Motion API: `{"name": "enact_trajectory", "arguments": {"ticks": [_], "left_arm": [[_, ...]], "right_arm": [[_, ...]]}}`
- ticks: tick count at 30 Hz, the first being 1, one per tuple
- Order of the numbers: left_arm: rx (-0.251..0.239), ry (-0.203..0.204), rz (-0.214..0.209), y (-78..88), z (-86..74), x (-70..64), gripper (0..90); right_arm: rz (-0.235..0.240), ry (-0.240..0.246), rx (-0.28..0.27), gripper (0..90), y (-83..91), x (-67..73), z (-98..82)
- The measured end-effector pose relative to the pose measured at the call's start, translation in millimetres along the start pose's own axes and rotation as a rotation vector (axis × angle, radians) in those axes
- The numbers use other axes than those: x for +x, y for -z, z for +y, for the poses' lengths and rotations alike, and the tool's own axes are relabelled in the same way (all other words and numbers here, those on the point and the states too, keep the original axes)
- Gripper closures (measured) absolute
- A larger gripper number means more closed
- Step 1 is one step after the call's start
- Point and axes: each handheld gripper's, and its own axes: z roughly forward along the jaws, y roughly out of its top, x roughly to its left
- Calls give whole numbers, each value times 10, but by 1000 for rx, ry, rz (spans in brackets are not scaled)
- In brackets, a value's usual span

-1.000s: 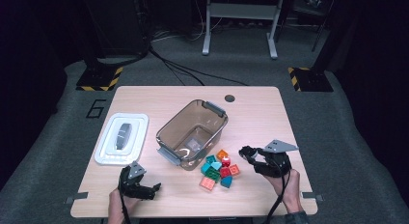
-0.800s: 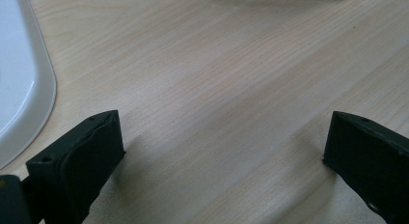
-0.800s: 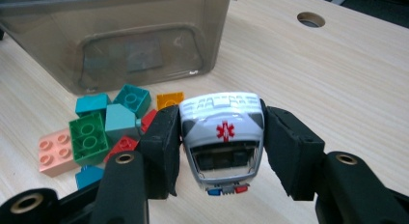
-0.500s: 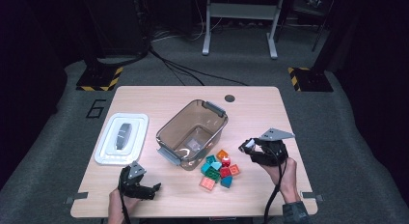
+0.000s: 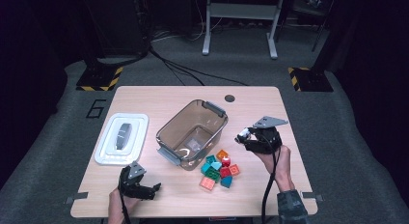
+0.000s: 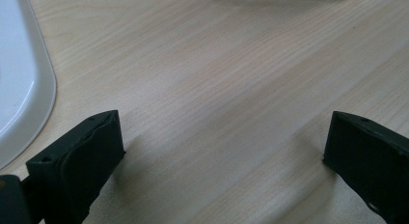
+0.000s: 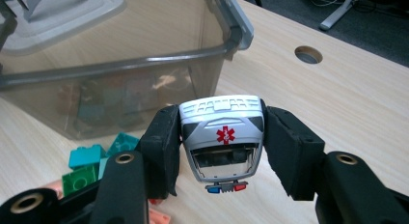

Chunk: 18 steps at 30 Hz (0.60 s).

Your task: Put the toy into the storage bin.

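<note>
Left tool: I hold it at the near left edge of the surface, lying low. Its jaws stand wide apart with bare wood between them.

Right tool: I hold it in my right hand above the near right part of the surface, just right of the bin. Its jaws are clamped on the toy ambulance, one pad against each side.

Toy ambulance: small, white and grey, with a red medical star on it and tiny red and blue lights at its lower edge. It hangs in the right tool, clear of the surface.

Blocks: a loose cluster of teal, green, red and orange toy bricks on the surface, just in front of the bin and left of my right hand.

Bin: a clear, smoky-brown plastic tub with grey handle clips, open on top, at the middle of the surface.

Lid: white, lying flat to the left of the bin, apart from it.

Hole: a small round opening in the surface near its far edge, behind the bin.
</note>
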Motion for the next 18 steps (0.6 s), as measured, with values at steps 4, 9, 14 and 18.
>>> {"name": "enact_trajectory", "arguments": {"ticks": [4, 9, 14, 18], "left_arm": [[0, 1, 0, 0, 0, 0, 1], [0, 0, 0, 0, 0, 0, 1], [-1, 1, 0, -1, -1, -1, 1], [3, 0, -4, 3, 1, 2, 0]], "right_arm": [[-1, 2, -12, 478, -20, -9, 111], [-3, 18, -16, 478, -46, -12, 242], [0, 20, -24, 478, -94, 1, 375], [3, 37, -29, 478, -126, 8, 478]]}}
